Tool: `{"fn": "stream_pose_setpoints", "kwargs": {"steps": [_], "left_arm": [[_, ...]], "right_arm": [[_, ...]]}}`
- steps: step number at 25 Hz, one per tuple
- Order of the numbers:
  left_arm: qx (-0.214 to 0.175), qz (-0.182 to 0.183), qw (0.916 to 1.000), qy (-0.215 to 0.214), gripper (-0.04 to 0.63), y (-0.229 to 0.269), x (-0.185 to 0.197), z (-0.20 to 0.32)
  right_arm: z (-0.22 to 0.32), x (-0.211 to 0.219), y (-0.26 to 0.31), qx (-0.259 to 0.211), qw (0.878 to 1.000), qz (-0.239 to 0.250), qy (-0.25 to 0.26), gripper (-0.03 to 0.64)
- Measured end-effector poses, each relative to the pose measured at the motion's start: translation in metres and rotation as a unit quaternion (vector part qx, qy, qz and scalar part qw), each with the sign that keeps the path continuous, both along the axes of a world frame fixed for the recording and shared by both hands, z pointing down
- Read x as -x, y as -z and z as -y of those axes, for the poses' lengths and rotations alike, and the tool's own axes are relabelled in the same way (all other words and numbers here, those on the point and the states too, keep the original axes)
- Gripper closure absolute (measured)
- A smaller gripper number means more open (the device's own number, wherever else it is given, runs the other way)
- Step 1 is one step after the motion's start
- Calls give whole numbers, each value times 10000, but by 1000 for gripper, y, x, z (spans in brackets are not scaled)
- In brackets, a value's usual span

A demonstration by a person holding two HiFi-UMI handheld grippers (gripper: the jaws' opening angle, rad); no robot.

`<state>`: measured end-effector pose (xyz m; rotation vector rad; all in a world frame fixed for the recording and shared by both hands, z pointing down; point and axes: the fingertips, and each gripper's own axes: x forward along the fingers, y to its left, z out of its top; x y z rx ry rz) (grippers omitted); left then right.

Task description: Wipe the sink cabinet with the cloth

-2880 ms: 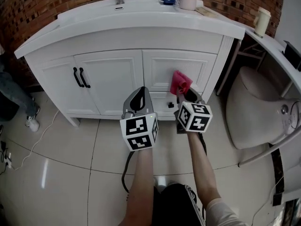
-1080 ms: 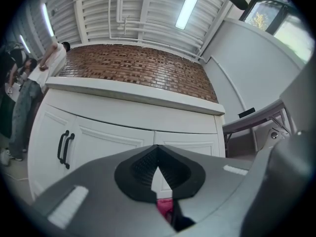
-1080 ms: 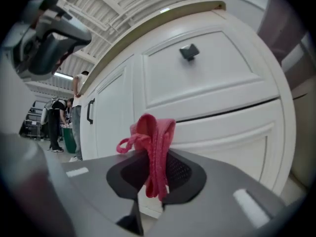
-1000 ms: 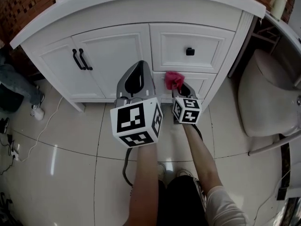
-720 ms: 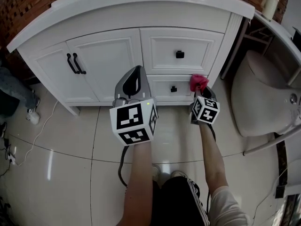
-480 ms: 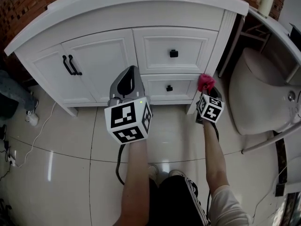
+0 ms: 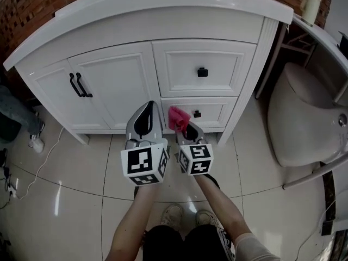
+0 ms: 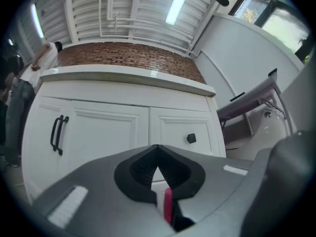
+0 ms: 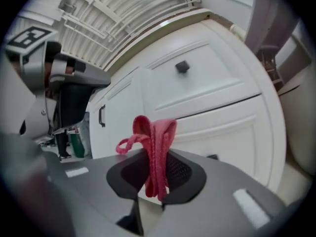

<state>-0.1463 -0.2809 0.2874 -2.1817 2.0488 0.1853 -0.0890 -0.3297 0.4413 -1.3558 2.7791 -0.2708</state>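
two grippers [image 7: 145,110] [image 7: 184,128], one cloth [image 7: 176,117], one sink cabinet [image 7: 163,29], two doors [image 7: 54,97] [image 7: 122,83], two drawers [image 7: 179,69] [image 7: 217,113].

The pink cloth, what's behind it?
The lower drawer of the white cabinet; its black knob shows beside the cloth. The drawer's left end is covered.

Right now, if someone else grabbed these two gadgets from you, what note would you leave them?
Left gripper: shut, empty, pointing at the cabinet.
Right gripper: shut on the pink cloth, near the left end of the lower drawer.
Done: the cloth is in the gripper. Whether it touches the drawer, or which panels are wiped, cannot be told.
Left: wipe the cabinet fronts.
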Motion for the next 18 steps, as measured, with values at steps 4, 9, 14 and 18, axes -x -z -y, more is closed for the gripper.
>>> {"fn": "stream_pose_setpoints", "kwargs": {"steps": [4, 9, 14, 18], "left_arm": [[68, 143, 9997, 209, 584, -46, 22, 3], [-379, -178, 9991, 17, 584, -83, 12, 29], [-547, 32, 9985, -71, 584, -113, -7, 46], [-316, 98, 9994, -63, 584, -142, -14, 58]], "right_arm": [[-7, 72, -42, -204, 9941, -709, 791, 557], [38, 22, -63, -662, 9912, -1029, 508, 555], [47, -48, -44, -1121, 9899, -864, 119, 558], [54, -93, -43, -1105, 9895, -826, -442, 557]]}}
